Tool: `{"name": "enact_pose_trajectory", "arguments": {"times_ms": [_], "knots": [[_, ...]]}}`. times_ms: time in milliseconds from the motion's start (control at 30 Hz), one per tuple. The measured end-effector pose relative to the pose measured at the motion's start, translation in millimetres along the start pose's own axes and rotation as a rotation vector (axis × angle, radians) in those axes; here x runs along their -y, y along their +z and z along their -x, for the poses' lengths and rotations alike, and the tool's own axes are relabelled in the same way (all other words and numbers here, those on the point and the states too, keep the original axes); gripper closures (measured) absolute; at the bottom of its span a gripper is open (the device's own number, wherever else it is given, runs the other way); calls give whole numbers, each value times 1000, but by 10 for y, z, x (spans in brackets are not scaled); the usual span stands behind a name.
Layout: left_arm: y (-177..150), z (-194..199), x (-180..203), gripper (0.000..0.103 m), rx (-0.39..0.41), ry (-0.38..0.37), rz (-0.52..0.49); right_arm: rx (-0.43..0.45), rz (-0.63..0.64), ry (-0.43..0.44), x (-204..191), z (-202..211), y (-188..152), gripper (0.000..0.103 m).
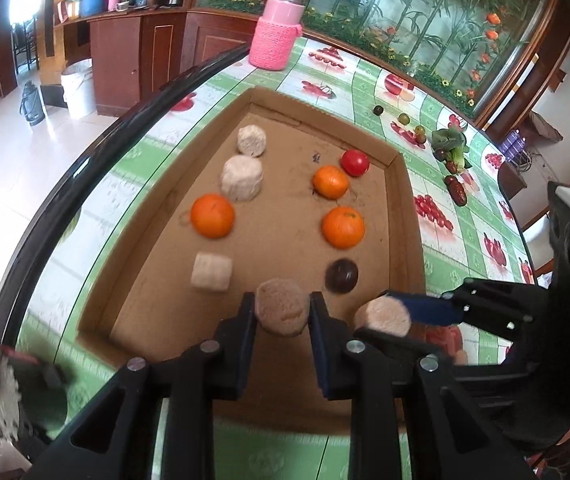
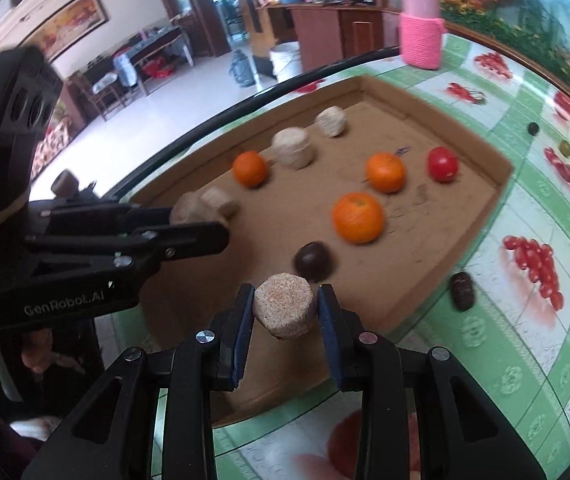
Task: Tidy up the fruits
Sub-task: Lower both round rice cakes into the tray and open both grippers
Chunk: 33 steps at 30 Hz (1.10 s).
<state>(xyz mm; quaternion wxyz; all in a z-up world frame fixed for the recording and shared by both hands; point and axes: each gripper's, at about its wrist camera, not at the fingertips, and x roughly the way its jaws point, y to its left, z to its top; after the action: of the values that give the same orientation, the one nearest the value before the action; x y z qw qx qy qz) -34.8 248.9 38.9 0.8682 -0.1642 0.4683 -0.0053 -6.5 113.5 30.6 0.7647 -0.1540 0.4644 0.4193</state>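
- Through the left wrist camera, I see my left gripper [image 1: 283, 308] clenched on a tan puck [image 1: 283, 312] — both pads press its sides, and it hangs above the near end of the cardboard tray [image 1: 403, 216].
- Just to the right in that view, my right gripper [image 1: 389, 316] reaches in from the side, grasping a second tan cylinder [image 1: 382, 317] near the tray's right wall.
- On the tray floor I count three oranges [image 1: 212, 216], a red tomato [image 1: 355, 162], a dark round fruit [image 1: 341, 275] and three pale cylinders [image 1: 241, 178]; two of those cylinders stand at the far left, one lies near left.
- Beyond the tray, on the green fruit-print tablecloth [image 1: 481, 220], small dark and green fruits [image 1: 455, 190] are scattered; a pink knitted bottle [image 1: 275, 34] stands at the far end.
- Over on the right wrist camera, the right gripper [image 2: 285, 310] holds its speckled cylinder [image 2: 283, 306] between blue pads — above the tray's near edge, just in front of the dark fruit [image 2: 314, 261].
- At left there, the left gripper [image 2: 201, 224] points across with its puck [image 2: 189, 208] at the tips, close to a pale cylinder [image 2: 221, 202] on the tray; whether they touch I cannot tell.
- The frame is motion-blurred.
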Motion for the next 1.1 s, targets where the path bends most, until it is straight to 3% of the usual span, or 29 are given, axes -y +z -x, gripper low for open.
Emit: {"name": "enact_pose_trajectory", "arguments": {"times_ms": [167,400,833,967,1100], "knots": [[-58,-19,-55,75,-11,10,10,-30,15,-21,-105,-162,-19,72],[-69,-140,-107,75,-28,29,21,-5,-35,-98,38,-237,46,72],[-124,-187,-24,75,-15,123,-79,-6,1,-123,3,-247,35,72],[-124,-182,-16,67,-13,127,-94,-15,29,-123,-35,-247,35,66],[-117,-130,-28,50,8,162,-101,-15,34,-132,-35,-233,24,65]]}}
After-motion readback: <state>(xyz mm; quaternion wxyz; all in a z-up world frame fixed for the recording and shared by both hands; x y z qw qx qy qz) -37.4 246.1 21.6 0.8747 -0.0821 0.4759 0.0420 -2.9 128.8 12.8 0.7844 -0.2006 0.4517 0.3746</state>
